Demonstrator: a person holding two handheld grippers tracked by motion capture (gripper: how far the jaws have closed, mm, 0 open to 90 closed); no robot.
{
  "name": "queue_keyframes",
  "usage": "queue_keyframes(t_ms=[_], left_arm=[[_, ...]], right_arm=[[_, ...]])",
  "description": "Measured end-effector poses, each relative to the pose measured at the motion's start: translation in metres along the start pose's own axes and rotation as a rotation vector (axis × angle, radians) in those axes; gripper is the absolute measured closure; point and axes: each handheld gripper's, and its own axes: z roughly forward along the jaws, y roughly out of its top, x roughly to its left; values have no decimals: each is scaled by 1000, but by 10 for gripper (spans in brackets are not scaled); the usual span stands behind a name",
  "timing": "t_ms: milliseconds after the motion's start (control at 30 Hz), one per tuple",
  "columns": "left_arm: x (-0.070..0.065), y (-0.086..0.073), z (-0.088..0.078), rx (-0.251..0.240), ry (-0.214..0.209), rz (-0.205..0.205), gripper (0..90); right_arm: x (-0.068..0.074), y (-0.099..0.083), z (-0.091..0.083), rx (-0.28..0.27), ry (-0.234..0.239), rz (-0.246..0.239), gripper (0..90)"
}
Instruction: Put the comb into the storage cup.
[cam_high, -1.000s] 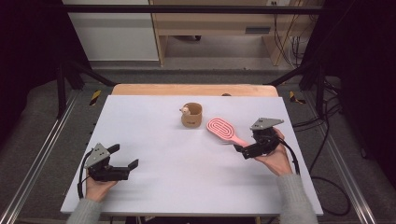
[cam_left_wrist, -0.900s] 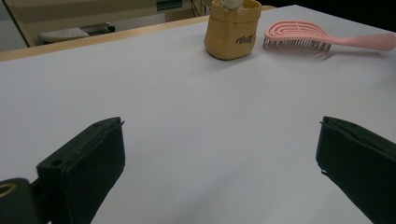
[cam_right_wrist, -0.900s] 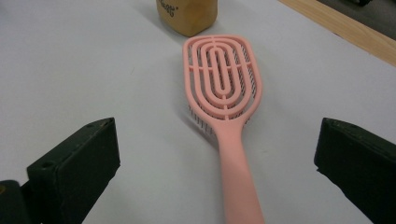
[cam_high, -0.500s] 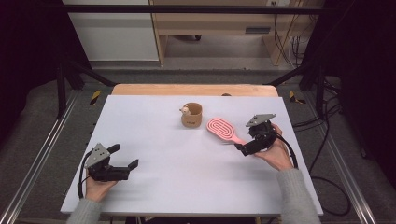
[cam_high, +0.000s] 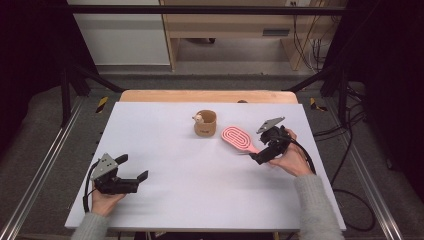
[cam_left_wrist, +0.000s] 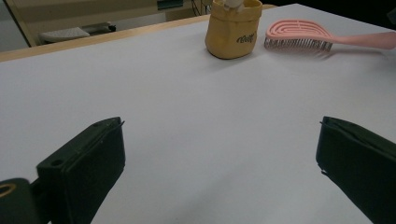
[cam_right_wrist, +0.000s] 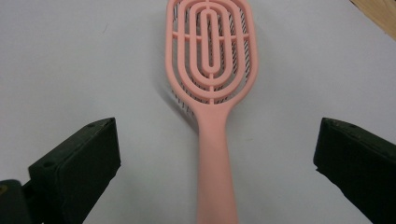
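**A:** What did it look like from above?

**B:** My right claw (cam_high: 257, 157) was at the right side of the white table (cam_high: 165, 145), tilted down over the handle end of the pink brush (cam_high: 238, 139). The brush lay flat, head toward the small tan pot (cam_high: 205, 123), handle running back toward my right hand (cam_high: 290, 159). My left claw (cam_high: 132, 172) sat low near the front left corner, well apart from both things, so the right was plainly the nearer one.

**A:** And from the left claw's own camera?

**B:** Its jaws stood wide, with only bare table between them. The pot (cam_left_wrist: 233, 28) and the brush (cam_left_wrist: 308, 39) were far ahead, the brush lying bristles down, crosswise to that claw's line.

**A:** From the right claw's camera?

**B:** There the jaws were wide too, holding nothing. The brush (cam_right_wrist: 212, 93) ran straight up the middle between them, its long axis in line with my reach, the handle coming in at the bottom and the head farther out. I judged the jaws straddled the handle, one each side, so closing would have pinched it across its width. I couldn't tell whether they were low enough to catch it.
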Motion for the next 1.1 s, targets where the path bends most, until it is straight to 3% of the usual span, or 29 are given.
queue_keyframes(t_ms=[333,667,1100], left_arm=[[0,0,0,2,1,-1,13],[0,0,0,4,2,1,13],[0,0,0,5,3,3,13]], right_arm=[[-3,7,11,31,14,-5,10],[-7,5,25,63,30,25,27],[-8,1,43,97,59,57,122]])
